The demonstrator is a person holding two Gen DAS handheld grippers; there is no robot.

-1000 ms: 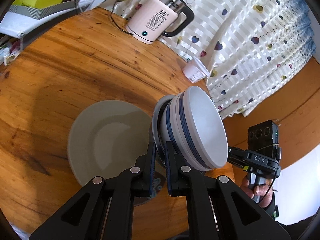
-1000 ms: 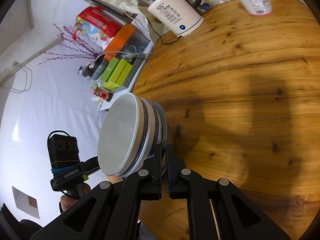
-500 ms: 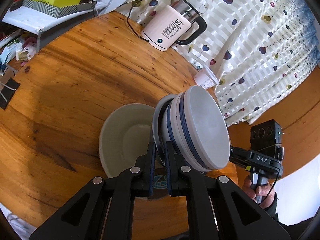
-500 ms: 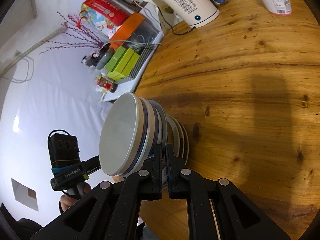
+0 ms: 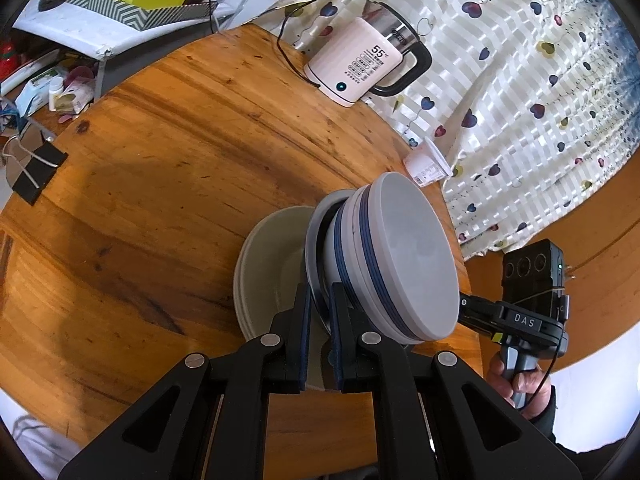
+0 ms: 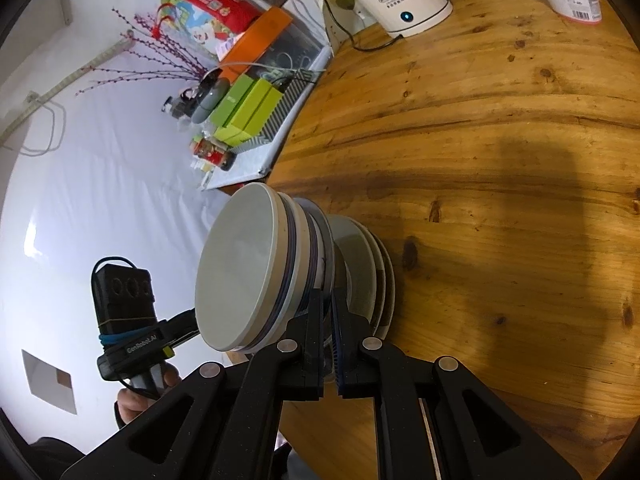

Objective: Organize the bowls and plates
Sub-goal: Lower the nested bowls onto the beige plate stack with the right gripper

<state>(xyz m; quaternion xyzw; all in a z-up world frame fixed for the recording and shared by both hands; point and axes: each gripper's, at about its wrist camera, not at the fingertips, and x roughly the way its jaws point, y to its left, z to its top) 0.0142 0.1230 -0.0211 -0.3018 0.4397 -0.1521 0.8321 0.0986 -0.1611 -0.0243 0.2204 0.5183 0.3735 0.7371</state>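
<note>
Both sets of jaws are pinching the same thing. The left gripper [image 5: 319, 332] bites the thin rim of a bowl stack [image 5: 384, 256] from one side. The right gripper [image 6: 328, 330] bites the rim from the other side. The black fingers are squeezed nearly together, with only the rim between the blue pads.

The bowl stack sits near the middle of both wrist views, tipped on its side so its flat bottom faces out. Behind it, at about 9 o'clock in the left view and 3 o'clock in the right view, is a pile of plates [image 5: 272, 264] lying on the table [image 5: 160, 200].

My guess is the bowls are being carried over to go on the plates. To do this well, both hands should move together at the same speed. If one hand goes faster, the rim could twist out of the pads. The stack should be tipped back to flat before it goes down, and set down softly right in the middle of the plates.

The bowls look pale grey and smooth, with dark blue rings around the sides. They are round and probably hard and slippery, so they could break if dropped. The plates are round, shallow and greyish white. The table is round too, shiny orange wood with dark knots and stripes.

At 12 o'clock stands a white kettle [image 5: 360, 70] with a black handle.
</note>
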